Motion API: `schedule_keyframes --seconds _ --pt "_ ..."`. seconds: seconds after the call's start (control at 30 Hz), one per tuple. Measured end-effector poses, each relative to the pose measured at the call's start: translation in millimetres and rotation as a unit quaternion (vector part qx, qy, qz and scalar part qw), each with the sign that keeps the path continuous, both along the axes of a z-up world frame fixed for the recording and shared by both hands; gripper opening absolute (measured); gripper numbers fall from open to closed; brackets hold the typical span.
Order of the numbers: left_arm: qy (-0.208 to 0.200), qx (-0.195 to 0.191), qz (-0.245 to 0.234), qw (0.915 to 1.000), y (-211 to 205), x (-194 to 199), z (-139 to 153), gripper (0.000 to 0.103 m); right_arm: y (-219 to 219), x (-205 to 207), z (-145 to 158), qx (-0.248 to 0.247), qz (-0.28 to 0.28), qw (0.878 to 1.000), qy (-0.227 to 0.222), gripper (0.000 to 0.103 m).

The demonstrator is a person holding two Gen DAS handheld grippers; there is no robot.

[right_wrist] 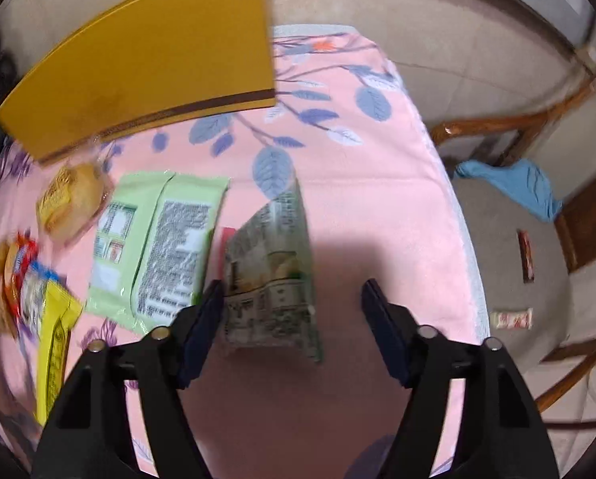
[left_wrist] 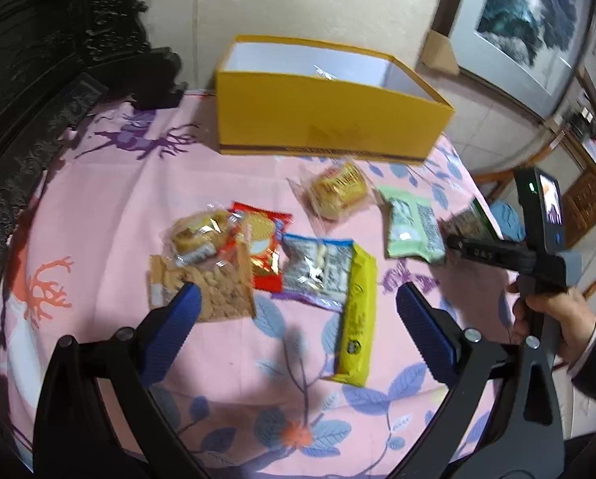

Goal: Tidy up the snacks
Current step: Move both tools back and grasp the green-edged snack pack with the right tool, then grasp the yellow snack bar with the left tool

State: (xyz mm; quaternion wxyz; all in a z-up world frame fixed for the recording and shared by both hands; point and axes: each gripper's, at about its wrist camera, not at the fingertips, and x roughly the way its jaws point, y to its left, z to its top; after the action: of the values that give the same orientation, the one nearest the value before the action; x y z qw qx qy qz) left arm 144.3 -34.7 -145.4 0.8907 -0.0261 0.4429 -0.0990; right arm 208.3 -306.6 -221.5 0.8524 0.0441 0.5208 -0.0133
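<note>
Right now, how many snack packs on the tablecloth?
8. Overlapping cluster: wrapped cake, tan snack bag, red pack, blue-white pack, yellow bar. Nearer the box: round pastry, pale green pack. At the right gripper: dark green pack. Others may hide underneath.

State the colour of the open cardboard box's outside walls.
Yellow; open cardboard box shows best in the left wrist view.

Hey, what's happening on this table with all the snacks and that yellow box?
A person holds a two-finger gripper in each hand over a pink floral tablecloth strewn with snack packets. The right gripper is down around a green printed packet; one pad is at its edge, the other apart from it, so it isn't clamped. The left gripper hovers open above the yellow bar and the peanut bag. The open yellow box waits at the back, with something lying inside.
</note>
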Motion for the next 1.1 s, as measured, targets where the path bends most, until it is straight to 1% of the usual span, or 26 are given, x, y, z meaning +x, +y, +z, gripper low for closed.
schedule_keyframes --seconds 0.03,0.13,0.2,0.27,0.37,0.43,0.57,0.63,0.77,0.8,0.83,0.9,0.97,1.07,1.1 --pt "0.000 0.004 -0.011 0.9999 -4.2 -1.8 -1.6 0.100 3.0 -1.1 1.1 0.003 0.010 1.000 0.001 0.041" --pt "-0.006 0.023 -0.062 0.9978 -24.9 -9.1 -7.0 0.100 12.8 -10.2 5.1 0.007 0.031 0.999 0.001 0.036" --pt "-0.010 0.028 -0.086 0.9959 -35.5 -12.6 -9.6 0.100 15.9 -17.9 5.9 0.028 0.033 0.999 0.002 0.034" --pt "-0.011 0.026 -0.107 0.9939 -45.3 -14.7 -13.3 0.100 17.8 -28.9 6.8 0.065 0.035 0.997 0.002 0.030" --pt "-0.007 0.025 -0.134 0.9906 -58.2 -15.4 -24.1 0.100 22.6 -47.7 4.1 0.103 0.039 0.994 0.013 0.030" --pt "0.006 0.027 -0.144 0.9892 -64.8 -13.2 -34.6 0.100 26.1 -55.3 1.7 0.112 0.042 0.993 0.014 0.030" --pt "0.031 0.031 -0.132 0.9903 -69.6 -4.1 -53.2 0.099 26.7 -64.6 0.9 0.123 0.036 0.992 0.011 0.030" --pt "0.041 0.043 -0.126 0.9903 -70.2 0.1 -61.9 0.098 27.4 -67.2 1.3 0.127 0.031 0.991 0.010 0.030" --pt "0.068 0.047 -0.105 0.9911 -64.6 9.9 -75.6 0.080 28.9 -69.2 1.5 0.123 0.029 0.992 0.005 0.030" --pt "0.074 0.048 -0.102 0.9909 -63.8 11.5 -78.3 0.074 29.4 -69.8 1.3 0.123 0.029 0.992 0.004 0.030" --pt "0.080 0.050 -0.101 0.9904 -62.8 13.0 -81.6 0.069 29.4 -69.9 1.2 0.125 0.028 0.992 0.003 0.030" --pt "0.078 0.059 -0.100 0.9902 -63.0 12.1 -83.1 0.067 28.4 -70.3 1.1 0.125 0.027 0.992 0.003 0.030" --pt "0.075 0.064 -0.102 0.9899 -63.7 10.4 -82.0 0.061 28.0 -70.2 0.9 0.125 0.028 0.992 0.003 0.030" --pt "0.071 0.073 -0.103 0.9895 -63.8 10.5 -81.3 0.043 28.5 -69.7 0.9 0.124 0.028 0.992 0.002 0.030" --pt "0.069 0.078 -0.107 0.9887 -64.0 10.7 -80.8 0.033 28.8 -69.6 0.9 0.124 0.029 0.992 0.002 0.030"
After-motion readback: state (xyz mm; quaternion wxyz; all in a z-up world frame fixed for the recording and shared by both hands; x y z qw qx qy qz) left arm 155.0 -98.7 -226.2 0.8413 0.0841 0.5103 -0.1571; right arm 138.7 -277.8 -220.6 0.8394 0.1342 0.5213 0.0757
